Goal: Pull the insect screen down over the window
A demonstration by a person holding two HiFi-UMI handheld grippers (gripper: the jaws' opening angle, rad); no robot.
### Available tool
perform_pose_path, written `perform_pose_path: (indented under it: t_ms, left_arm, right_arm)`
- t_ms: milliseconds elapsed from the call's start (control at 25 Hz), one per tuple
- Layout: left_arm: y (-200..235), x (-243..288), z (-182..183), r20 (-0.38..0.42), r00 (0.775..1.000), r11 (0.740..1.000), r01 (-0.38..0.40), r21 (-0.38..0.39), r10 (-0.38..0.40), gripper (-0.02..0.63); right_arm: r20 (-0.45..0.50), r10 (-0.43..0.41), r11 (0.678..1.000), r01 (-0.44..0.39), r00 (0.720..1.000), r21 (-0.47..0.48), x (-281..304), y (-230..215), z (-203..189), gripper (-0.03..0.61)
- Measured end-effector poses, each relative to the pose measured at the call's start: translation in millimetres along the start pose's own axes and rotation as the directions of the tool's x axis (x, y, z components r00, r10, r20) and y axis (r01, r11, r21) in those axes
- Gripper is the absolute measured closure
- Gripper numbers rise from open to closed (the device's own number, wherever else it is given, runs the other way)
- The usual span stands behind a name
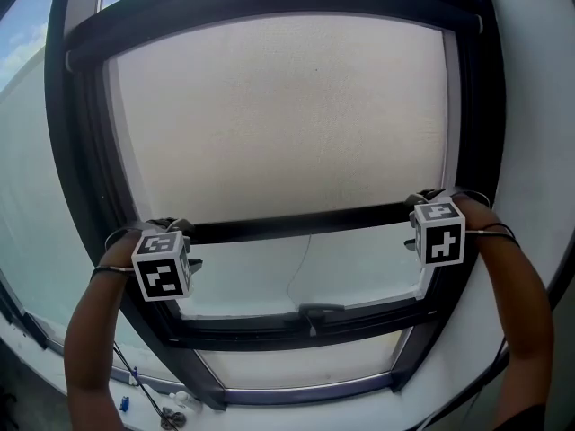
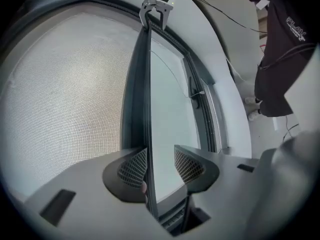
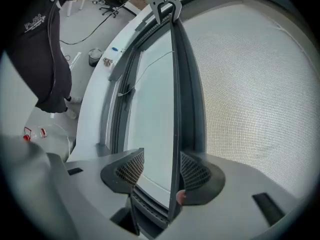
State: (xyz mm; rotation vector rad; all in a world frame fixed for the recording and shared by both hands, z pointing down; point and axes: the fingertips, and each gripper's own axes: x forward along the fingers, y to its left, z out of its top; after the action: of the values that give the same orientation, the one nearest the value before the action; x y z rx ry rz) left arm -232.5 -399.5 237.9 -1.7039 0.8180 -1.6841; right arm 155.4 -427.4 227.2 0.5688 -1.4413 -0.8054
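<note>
Insect screen already most of the way down the window. Dark bottom bar lying flat and level, a bit above the bottom edge of the window frame. Only a strip of bare glass left to cover.

Left gripper at the left end of the bar, right gripper at the right end. Both sets of jaws apart, with the bar standing between the pads. No squeeze on it. Bar close to one pad on each side, with a clear gap to the other pad. Maybe just touching that near pad, but hard to tell.

To finish well:

- Push down with both grippers at the same speed.
- Keep the bar flat, never one end lower than the other, or it will likely stick in the side rails.
- Keep the bar deep between the jaws so it cannot slip out.
- Press straight down, not toward the glass and not away from it.
- Go slowly for the last bit.
- Stop when the bar meets the bottom edge of the frame, with no bare glass left below it.
</note>
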Motion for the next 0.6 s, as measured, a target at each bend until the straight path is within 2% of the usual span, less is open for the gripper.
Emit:
perform_pose_path:
  t_ms: [160,400,600]
  left_arm:
    - [-23.6,24.1,-1.3,0.007,1.0,1.0,0.021,-0.013,-0.021,0.443]
    - [-43.0,34.4,-1.5,0.004,1.0,0.999,0.015,-0.042,-0.015,0.443]
    - [-82.2,59.4,0.8,0.038,0.993,0.992,0.115,-0.059,-0.113,0.443]
  right_arm:
    - [0.013,0.014,1.0,-0.014,1.0,0.017,22.7,25.6,2.0,0.35]
    - [0.036,-0.031,0.999,0.03,0.999,0.034,37.6,41.9,3.4,0.35]
    - [0.039,0.053,0.998,-0.054,0.998,0.024,62.2,81.9,5.2,0.35]
